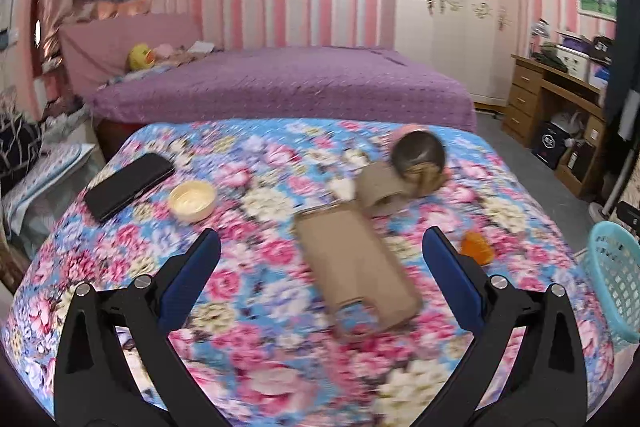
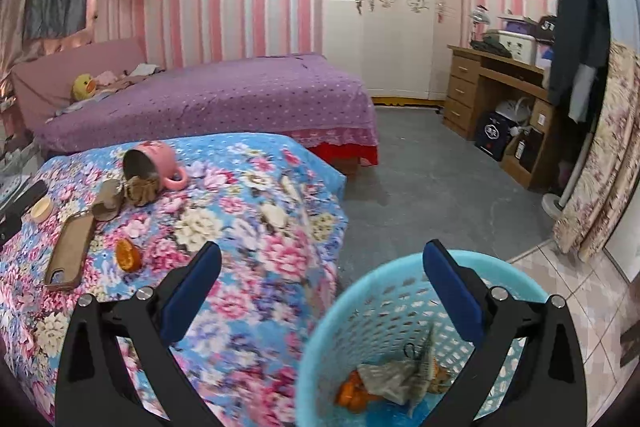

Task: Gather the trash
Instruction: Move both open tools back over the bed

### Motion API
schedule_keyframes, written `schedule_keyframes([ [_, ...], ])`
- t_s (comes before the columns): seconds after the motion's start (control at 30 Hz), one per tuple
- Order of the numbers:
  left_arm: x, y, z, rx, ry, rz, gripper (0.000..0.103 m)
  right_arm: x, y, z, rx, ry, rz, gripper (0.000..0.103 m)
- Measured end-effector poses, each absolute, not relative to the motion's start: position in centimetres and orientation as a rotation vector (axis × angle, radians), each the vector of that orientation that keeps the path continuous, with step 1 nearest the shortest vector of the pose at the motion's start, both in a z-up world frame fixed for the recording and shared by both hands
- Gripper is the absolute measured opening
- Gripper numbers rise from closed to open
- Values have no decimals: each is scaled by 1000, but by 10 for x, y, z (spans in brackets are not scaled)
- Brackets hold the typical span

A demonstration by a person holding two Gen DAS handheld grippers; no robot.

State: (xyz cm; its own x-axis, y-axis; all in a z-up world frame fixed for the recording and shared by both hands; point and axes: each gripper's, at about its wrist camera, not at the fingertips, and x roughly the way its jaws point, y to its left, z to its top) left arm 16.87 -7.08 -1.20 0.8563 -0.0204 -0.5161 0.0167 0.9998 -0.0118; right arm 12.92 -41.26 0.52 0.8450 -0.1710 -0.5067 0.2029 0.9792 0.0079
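Note:
My left gripper [image 1: 322,247] is open and empty above the floral bed cover [image 1: 256,307]. A brown phone case [image 1: 356,267] lies between its fingers. Beyond it lie a cardboard roll [image 1: 378,189], crumpled brown paper [image 1: 426,177] and a tipped pink mug [image 1: 418,151]. An orange peel [image 1: 476,247] lies right of the right finger. My right gripper [image 2: 322,255] is open and empty above the blue trash basket [image 2: 356,291], which holds orange peel [image 2: 350,393] and crumpled paper [image 2: 390,377]. The right wrist view also shows the peel [image 2: 128,255], case [image 2: 70,253], roll [image 2: 106,201] and mug [image 2: 154,161].
A black phone [image 1: 128,185] and a cream lid [image 1: 192,201] lie at the left of the cover. The basket [image 1: 616,279] stands off its right edge. A purple bed [image 2: 208,99], a white wardrobe [image 2: 388,3] and a wooden desk [image 2: 496,95] stand beyond, with grey floor [image 2: 432,195] between.

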Motion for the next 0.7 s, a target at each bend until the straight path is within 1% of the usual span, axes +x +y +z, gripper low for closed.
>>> schedule_keyframes([
  [0.37, 179, 0, -30, -67, 588, 61, 98, 159, -348, -1, 13, 550, -101, 98],
  [0.57, 185, 22, -37, -103, 616, 79, 97, 177, -309, -10, -33, 587, -38, 98],
  [0.7, 189, 28, -41, -76, 629, 94, 98, 191, -286, -19, -47, 619, 14, 98],
])
